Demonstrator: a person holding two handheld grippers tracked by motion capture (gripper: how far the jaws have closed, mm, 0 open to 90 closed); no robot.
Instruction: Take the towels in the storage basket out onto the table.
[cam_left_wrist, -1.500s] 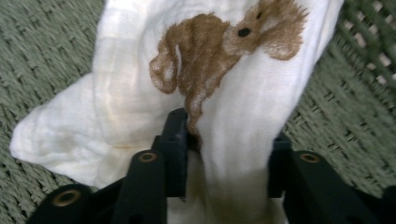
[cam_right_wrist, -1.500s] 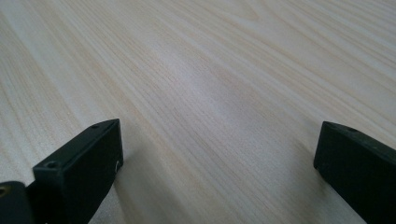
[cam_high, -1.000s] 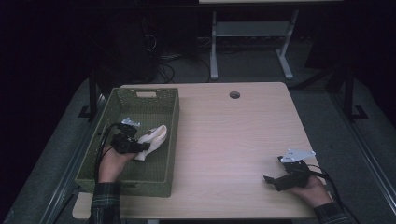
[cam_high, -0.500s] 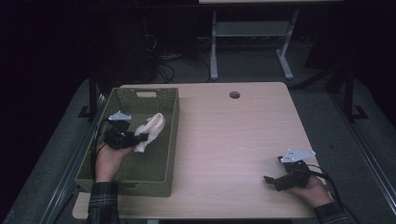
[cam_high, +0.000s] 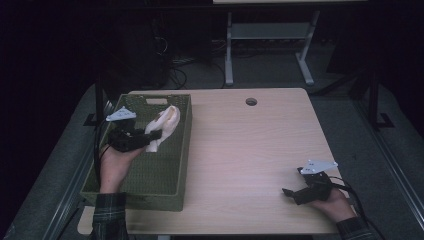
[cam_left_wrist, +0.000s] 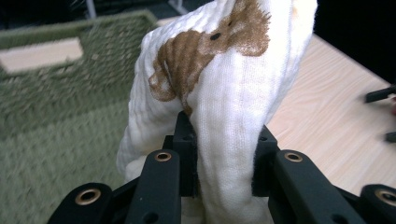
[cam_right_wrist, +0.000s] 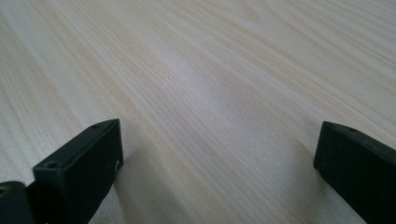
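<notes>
A white knitted cloth with a brown animal print (cam_high: 163, 126) (cam_left_wrist: 219, 93) hangs above the green woven basket (cam_high: 170, 187), lifted clear of its floor. My left gripper (cam_high: 150, 136) (cam_left_wrist: 223, 163) is shut on this cloth, which bulges up between the two jaws. At the table's near right corner my right gripper (cam_high: 290, 192) (cam_right_wrist: 219, 154) rests low over the wood, jaws wide apart with nothing between them.
The basket (cam_left_wrist: 51, 93) takes up the left third of the light wooden table (cam_high: 250, 145) (cam_right_wrist: 210, 70). A round cable hole (cam_high: 251, 101) lies near the far edge. Beyond the table stand a white metal frame (cam_high: 270, 40) and floor cables.
My left gripper has risen and moved toward the basket's far end, carrying the cloth up out of the basket. The right gripper has stayed where it was.
</notes>
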